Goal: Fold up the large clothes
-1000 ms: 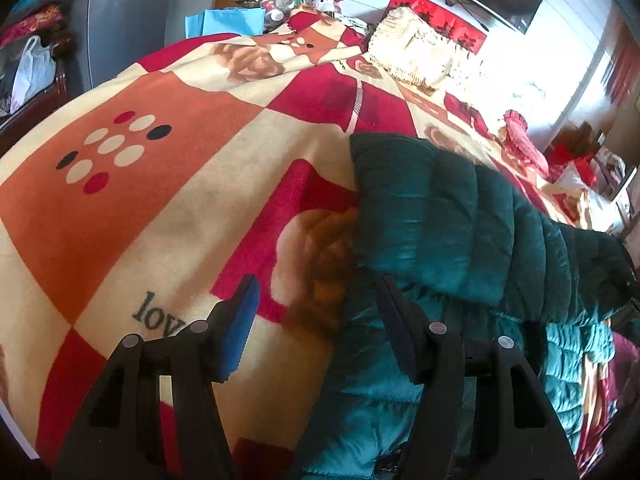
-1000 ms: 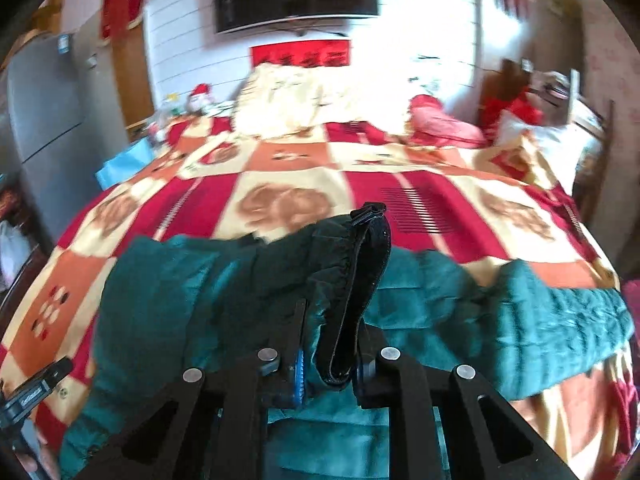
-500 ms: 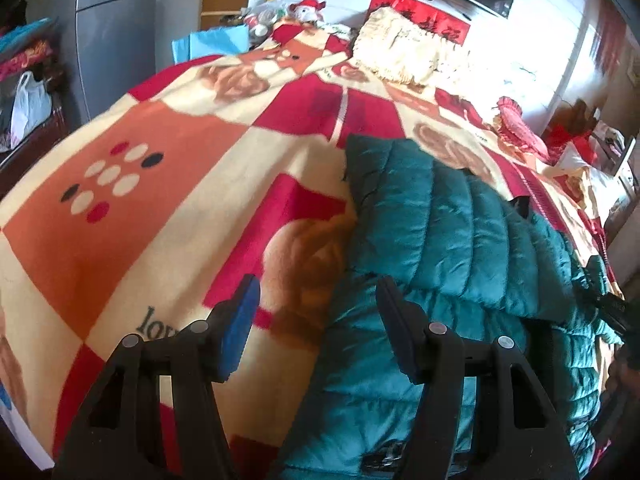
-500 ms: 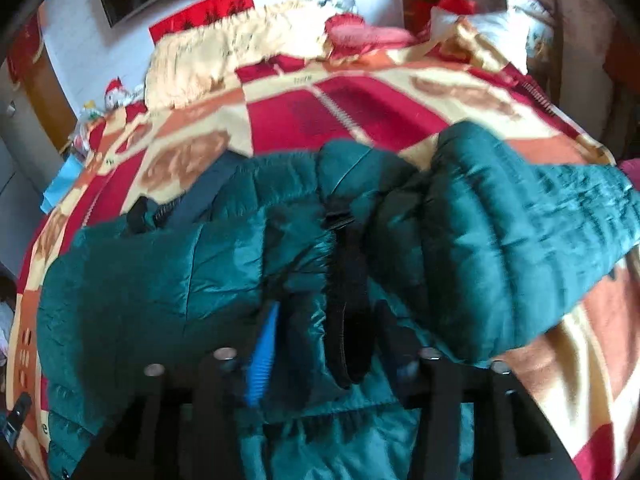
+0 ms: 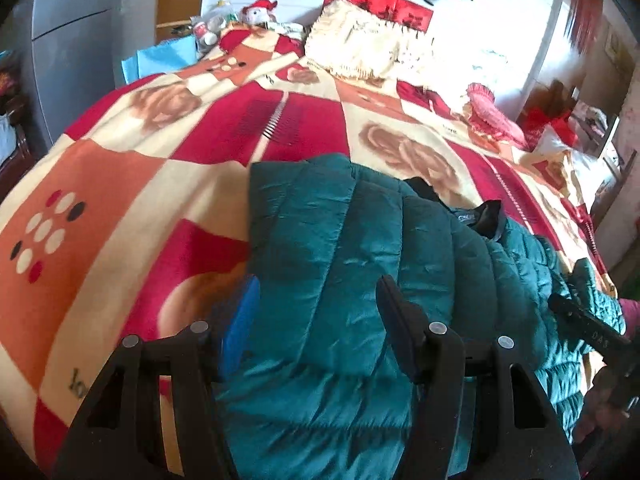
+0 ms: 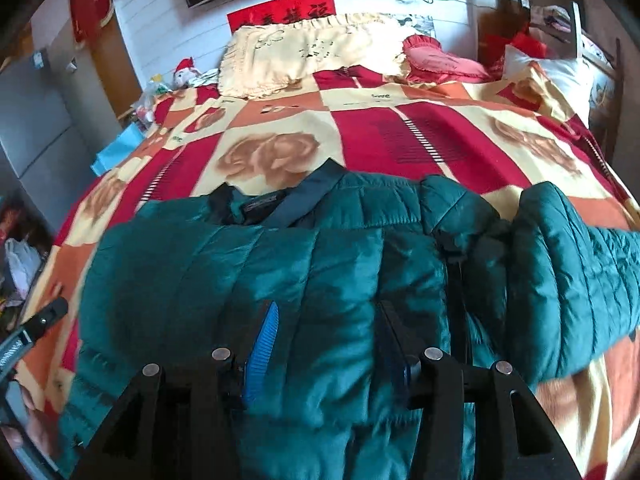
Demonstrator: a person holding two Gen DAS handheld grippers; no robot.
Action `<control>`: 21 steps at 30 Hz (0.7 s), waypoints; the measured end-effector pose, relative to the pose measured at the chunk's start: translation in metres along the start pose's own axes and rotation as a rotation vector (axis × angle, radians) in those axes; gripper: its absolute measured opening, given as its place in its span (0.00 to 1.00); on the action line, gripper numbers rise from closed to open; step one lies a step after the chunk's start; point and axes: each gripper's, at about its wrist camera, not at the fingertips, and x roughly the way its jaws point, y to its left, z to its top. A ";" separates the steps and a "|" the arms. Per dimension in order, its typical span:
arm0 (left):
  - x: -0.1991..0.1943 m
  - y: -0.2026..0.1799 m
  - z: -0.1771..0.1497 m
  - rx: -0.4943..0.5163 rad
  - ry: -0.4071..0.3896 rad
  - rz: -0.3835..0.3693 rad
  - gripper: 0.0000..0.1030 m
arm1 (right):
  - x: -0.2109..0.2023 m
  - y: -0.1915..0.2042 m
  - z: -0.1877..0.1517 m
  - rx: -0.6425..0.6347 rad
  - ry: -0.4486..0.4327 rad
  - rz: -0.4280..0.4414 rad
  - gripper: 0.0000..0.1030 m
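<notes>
Sleeve-fold step on green puffer jacket (image 6: 320,264): right gripper (image 6: 326,332) jaws just opened, nothing clamped; left gripper (image 5: 316,312) open, empty. Next likely: grab right sleeve (image 6: 568,280).

The red, orange and cream patchwork blanket (image 6: 360,98) bears a small "love" on a cream square; the red wall banner's (image 6: 282,10) black characters stay unreadable.

you are looking at a quilted jacket (image 6: 328,264) shining faintly like nylon, lying on a soft, matt fleecy blanket (image 6: 372,136)
</notes>
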 end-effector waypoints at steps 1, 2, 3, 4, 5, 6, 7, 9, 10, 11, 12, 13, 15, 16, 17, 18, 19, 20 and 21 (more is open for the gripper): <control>0.009 -0.002 0.001 -0.003 0.008 0.000 0.59 | 0.008 -0.007 0.002 0.024 0.001 -0.013 0.47; 0.015 -0.002 0.002 -0.007 0.017 0.006 0.59 | 0.014 -0.015 0.004 0.052 0.002 -0.019 0.47; 0.019 -0.003 0.001 -0.008 0.026 0.011 0.59 | 0.019 -0.022 0.006 0.076 0.002 -0.025 0.47; 0.026 -0.003 0.001 -0.005 0.038 0.019 0.59 | 0.025 -0.032 0.007 0.115 0.003 -0.035 0.47; 0.031 -0.004 -0.001 0.000 0.042 0.025 0.59 | 0.029 -0.040 0.007 0.147 0.006 -0.038 0.47; 0.034 -0.004 -0.003 0.007 0.042 0.030 0.59 | 0.036 -0.049 0.005 0.184 0.019 -0.023 0.47; 0.037 -0.006 -0.005 0.019 0.038 0.037 0.59 | 0.043 -0.053 0.003 0.196 0.040 -0.009 0.47; 0.039 -0.009 -0.009 0.046 0.032 0.056 0.59 | 0.048 -0.051 0.001 0.164 0.051 -0.024 0.47; 0.040 -0.010 -0.009 0.056 0.031 0.062 0.59 | 0.048 -0.049 0.002 0.151 0.051 -0.035 0.47; 0.040 -0.011 -0.010 0.064 0.032 0.068 0.59 | 0.047 -0.048 0.003 0.146 0.055 -0.042 0.47; 0.041 -0.012 -0.010 0.067 0.033 0.071 0.59 | 0.046 -0.048 0.003 0.149 0.058 -0.042 0.47; 0.041 -0.011 -0.010 0.068 0.034 0.072 0.59 | 0.043 -0.049 0.004 0.161 0.060 -0.038 0.47; 0.042 -0.011 -0.011 0.066 0.035 0.072 0.60 | 0.029 -0.052 0.004 0.202 0.048 -0.020 0.47; 0.042 -0.010 -0.012 0.065 0.037 0.071 0.60 | 0.020 -0.052 0.003 0.214 0.039 -0.011 0.47; 0.043 -0.011 -0.012 0.065 0.037 0.072 0.60 | 0.015 -0.051 0.002 0.218 0.033 -0.007 0.47; 0.043 -0.011 -0.012 0.065 0.037 0.073 0.60 | 0.007 -0.050 0.000 0.221 0.027 -0.004 0.47; 0.043 -0.011 -0.013 0.065 0.036 0.073 0.60 | -0.001 -0.047 -0.003 0.216 0.021 0.003 0.47; 0.043 -0.011 -0.013 0.064 0.036 0.072 0.61 | -0.005 -0.045 -0.004 0.203 0.021 0.011 0.47; 0.043 -0.011 -0.013 0.063 0.035 0.072 0.61 | -0.007 -0.041 -0.006 0.181 0.026 0.011 0.47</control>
